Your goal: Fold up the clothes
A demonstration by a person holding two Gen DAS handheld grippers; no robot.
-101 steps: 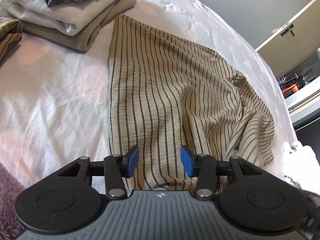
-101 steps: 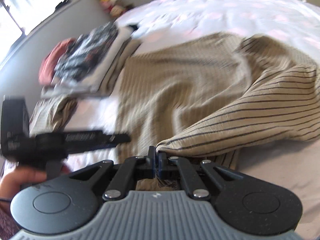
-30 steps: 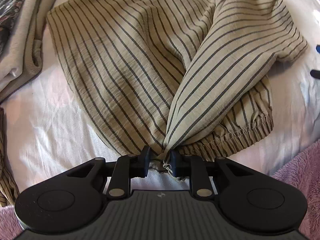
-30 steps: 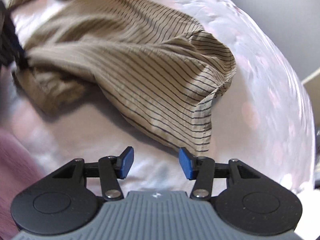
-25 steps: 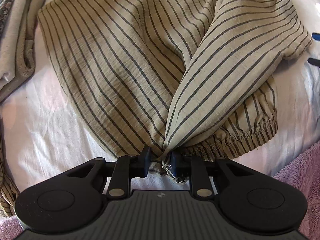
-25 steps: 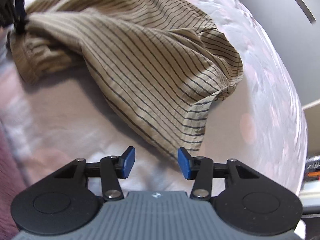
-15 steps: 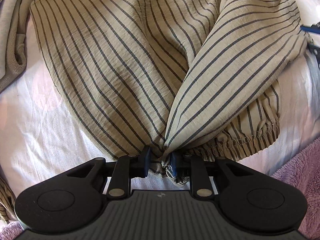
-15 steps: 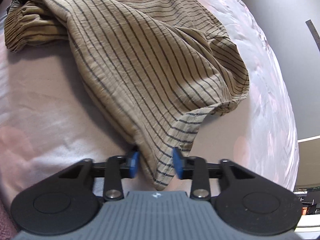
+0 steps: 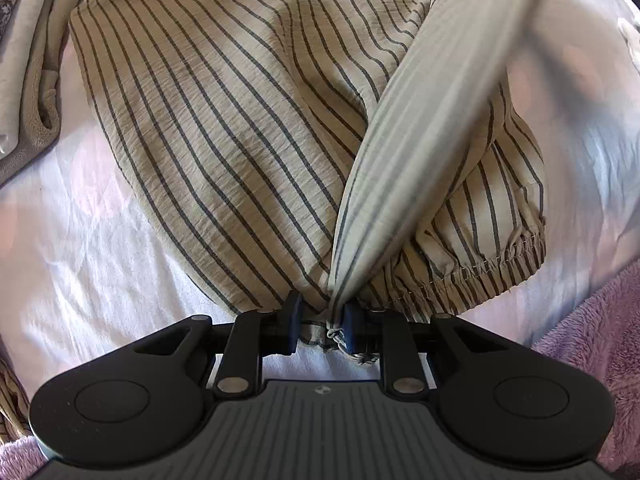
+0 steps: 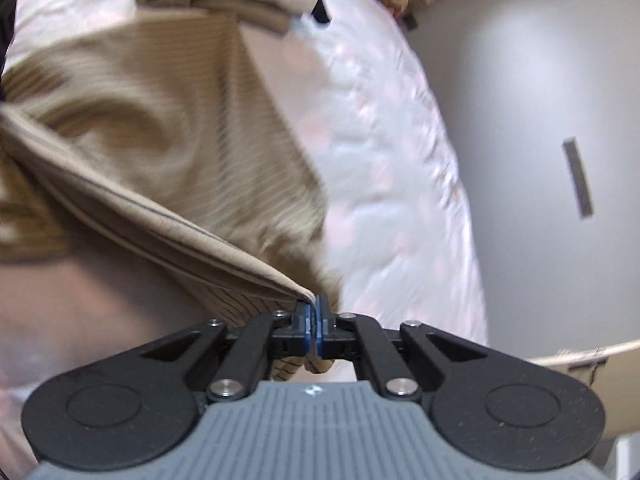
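Striped garment [image 9: 224,128]: beige-tan cloth with thin dark grey stripes; its raised fold reads paler, grey-beige, blurred. In the right wrist view the garment [image 10: 168,152] appears plain tan, the stripes smeared. Bed sheet [image 9: 80,248]: white with faint pale-pink round patches. Blanket [image 9: 600,340], near right: fluffy lilac-pink. Stack of folded clothes [image 9: 36,80], far left: taupe and cream layers, with a dark floral print at the top corner. Left gripper [image 9: 319,318] and right gripper [image 10: 311,322]: black bodies, grey ribbed housings, blue finger pads. Wall [image 10: 540,80]: plain grey.
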